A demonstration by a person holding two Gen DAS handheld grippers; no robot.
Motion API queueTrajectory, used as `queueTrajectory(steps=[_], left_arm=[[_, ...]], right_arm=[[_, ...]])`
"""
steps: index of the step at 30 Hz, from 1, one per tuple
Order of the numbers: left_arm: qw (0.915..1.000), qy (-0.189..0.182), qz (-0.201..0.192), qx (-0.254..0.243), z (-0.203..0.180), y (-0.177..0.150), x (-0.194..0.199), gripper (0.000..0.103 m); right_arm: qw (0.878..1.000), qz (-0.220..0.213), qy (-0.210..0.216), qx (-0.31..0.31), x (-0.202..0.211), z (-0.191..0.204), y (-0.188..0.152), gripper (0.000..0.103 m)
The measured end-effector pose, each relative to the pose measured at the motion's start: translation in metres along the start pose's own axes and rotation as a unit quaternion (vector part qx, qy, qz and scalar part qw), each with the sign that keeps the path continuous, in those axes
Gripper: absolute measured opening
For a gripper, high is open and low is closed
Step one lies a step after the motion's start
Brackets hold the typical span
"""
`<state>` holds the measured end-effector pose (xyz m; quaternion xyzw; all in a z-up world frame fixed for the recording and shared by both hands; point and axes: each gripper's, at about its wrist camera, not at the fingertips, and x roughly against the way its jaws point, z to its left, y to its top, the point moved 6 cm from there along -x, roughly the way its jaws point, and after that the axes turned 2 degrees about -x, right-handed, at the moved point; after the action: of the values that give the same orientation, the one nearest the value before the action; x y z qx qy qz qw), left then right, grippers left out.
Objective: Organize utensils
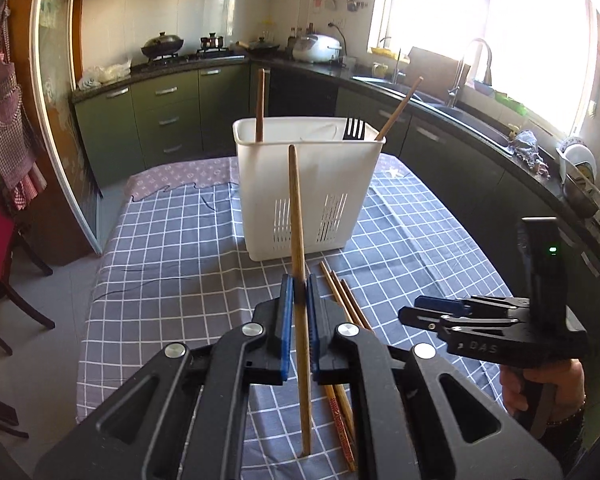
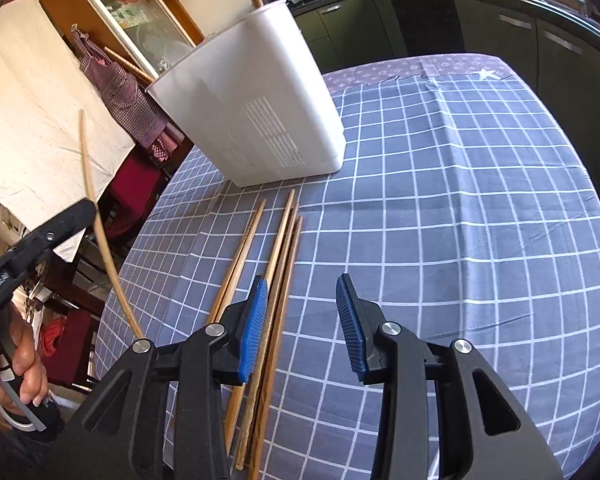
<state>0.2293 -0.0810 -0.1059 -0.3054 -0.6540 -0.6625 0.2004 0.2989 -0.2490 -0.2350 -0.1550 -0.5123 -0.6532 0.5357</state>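
Wooden chopstick (image 1: 299, 240), long, slim, tapered, brown

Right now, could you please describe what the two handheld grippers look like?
Both are black plastic linkages with silver pivot bolts and ribbed blue pads. The left gripper and right gripper match. The right one's body carries white lettering and a green light.

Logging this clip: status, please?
Left tongs shut on chopstick, lifted. Right tongs open over loose chopsticks on the cloth. White holder ahead, nothing blocking it.
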Motion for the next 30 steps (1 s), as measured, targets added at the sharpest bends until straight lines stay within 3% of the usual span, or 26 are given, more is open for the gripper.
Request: queueTrajectory(steps=[5, 12, 22, 30], left_arm=[[0.9992, 0.002, -0.040, -0.002, 0.005, 0.001, 0.021, 0.007], [0.9986, -0.007, -0.051, 0.000, 0.010, -0.004, 0.025, 0.007], [0.9995, -0.019, -0.016, 0.021, 0.023, -0.014, 0.007, 0.007], [0.9974, -0.030, 0.050, 0.041, 0.027, -0.032, -0.025, 0.007]], right_arm=[[0.999, 0.020, -0.040, 0.026, -0.024, 0.010, 0.001, 0.020], [0.996, 0.030, -0.074, 0.049, -0.038, 0.021, -0.001, 0.016], [0.992, 0.044, -0.097, 0.074, -0.046, 0.034, -0.003, 0.016], [0.989, 0.048, -0.118, 0.075, -0.044, 0.026, -0.004, 0.016]])
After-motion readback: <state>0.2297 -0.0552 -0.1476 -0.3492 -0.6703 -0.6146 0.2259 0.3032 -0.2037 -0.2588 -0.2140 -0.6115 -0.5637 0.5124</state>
